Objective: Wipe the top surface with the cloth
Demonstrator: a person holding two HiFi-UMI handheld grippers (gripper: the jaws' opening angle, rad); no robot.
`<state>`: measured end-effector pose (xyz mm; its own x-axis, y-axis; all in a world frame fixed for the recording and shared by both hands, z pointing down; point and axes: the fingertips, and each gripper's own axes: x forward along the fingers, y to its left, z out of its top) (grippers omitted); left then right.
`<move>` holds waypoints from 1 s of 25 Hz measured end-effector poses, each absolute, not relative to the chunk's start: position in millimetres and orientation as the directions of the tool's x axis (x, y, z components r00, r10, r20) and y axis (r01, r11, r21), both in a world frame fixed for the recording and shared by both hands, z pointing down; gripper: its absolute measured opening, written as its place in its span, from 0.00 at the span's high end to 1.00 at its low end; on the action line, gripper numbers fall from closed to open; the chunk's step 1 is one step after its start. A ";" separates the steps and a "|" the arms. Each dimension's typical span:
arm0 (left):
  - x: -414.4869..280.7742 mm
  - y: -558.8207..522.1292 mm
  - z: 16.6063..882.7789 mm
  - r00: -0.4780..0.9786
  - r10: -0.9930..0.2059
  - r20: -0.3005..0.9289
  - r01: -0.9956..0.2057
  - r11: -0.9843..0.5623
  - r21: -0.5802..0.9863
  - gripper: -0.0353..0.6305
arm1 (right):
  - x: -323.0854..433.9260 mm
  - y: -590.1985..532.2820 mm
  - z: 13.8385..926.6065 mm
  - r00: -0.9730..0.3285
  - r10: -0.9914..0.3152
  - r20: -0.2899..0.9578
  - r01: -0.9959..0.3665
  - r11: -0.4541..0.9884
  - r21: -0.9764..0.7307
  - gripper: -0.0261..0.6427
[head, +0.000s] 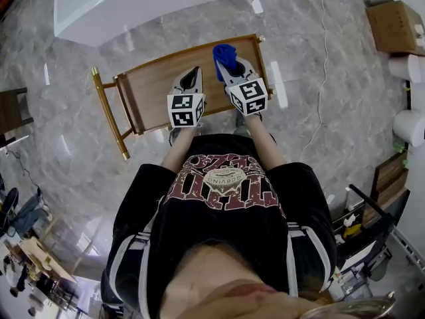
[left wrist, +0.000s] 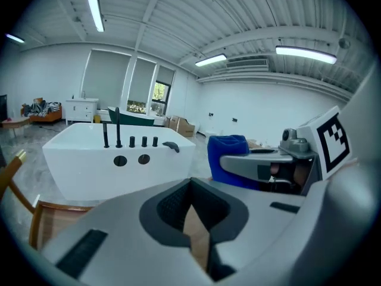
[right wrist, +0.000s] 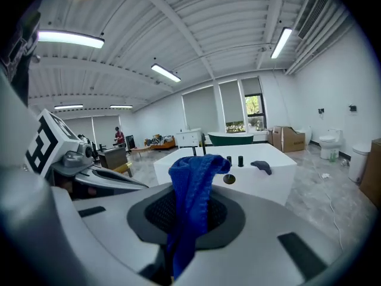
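Note:
A wooden table top (head: 154, 88) with a gold frame lies in front of the person in the head view. My right gripper (head: 230, 64) hangs over its far right part, shut on a bunched blue cloth (head: 224, 54). In the right gripper view the cloth (right wrist: 193, 198) sticks up from between the jaws. My left gripper (head: 191, 75) hovers beside it over the middle of the top, jaws closed together with nothing in them. The left gripper view shows its own closed jaws (left wrist: 193, 219), the wood below, and the cloth (left wrist: 227, 154) to the right.
A white bathtub (head: 126, 5) with black taps stands just beyond the table. A cardboard box (head: 395, 25) and white rolls (head: 406, 68) sit at the right. A thin white cable (head: 322, 78) runs across the marble floor. Dark furniture stands at the lower right.

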<state>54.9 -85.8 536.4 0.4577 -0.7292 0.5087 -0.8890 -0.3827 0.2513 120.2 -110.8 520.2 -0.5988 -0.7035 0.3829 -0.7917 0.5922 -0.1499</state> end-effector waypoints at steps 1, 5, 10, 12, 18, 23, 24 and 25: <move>50.9 -88.3 527.0 0.452 -0.745 0.490 -0.892 -0.378 0.248 0.88 | 114.4 -111.5 512.7 -0.608 -0.703 0.367 -0.785 0.600 -0.151 0.87; 35.3 -97.8 488.3 0.426 -0.807 0.409 -0.904 -0.358 0.234 0.88 | 92.6 -113.6 481.9 -0.643 -0.704 0.302 -0.761 0.630 -0.153 0.87; 25.8 -106.6 445.0 0.401 -0.859 0.317 -0.915 -0.357 0.187 0.88 | 73.5 -117.5 442.1 -0.674 -0.705 0.220 -0.737 0.663 -0.132 0.87; 22.5 -109.5 427.8 0.394 -0.874 0.283 -0.918 -0.357 0.176 0.88 | 67.2 -119.2 424.5 -0.684 -0.705 0.188 -0.728 0.675 -0.120 0.87; 7.7 -116.7 376.9 0.376 -0.907 0.190 -0.925 -0.353 0.144 0.88 | 47.7 -121.6 375.6 -0.712 -0.694 0.110 -0.702 0.707 -0.084 0.87; -4.6 -123.9 342.7 0.356 -0.926 0.125 -0.933 -0.344 0.110 0.88 | 35.8 -125.6 343.9 -0.722 -0.689 0.058 -0.692 0.720 -0.056 0.87; -7.0 -125.1 337.1 0.354 -0.928 0.115 -0.933 -0.342 0.108 0.88 | 33.6 -126.6 338.2 -0.723 -0.690 0.049 -0.691 0.721 -0.051 0.87; -9.2 -125.8 331.8 0.351 -0.931 0.104 -0.934 -0.341 0.105 0.88 | 31.3 -127.4 332.8 -0.724 -0.689 0.040 -0.690 0.722 -0.046 0.87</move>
<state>-9.2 -125.8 331.8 0.3511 -0.9305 0.1041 -0.9342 -0.3408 0.1053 31.3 -127.4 332.8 -0.7239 -0.6887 0.0401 -0.6899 0.7224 -0.0465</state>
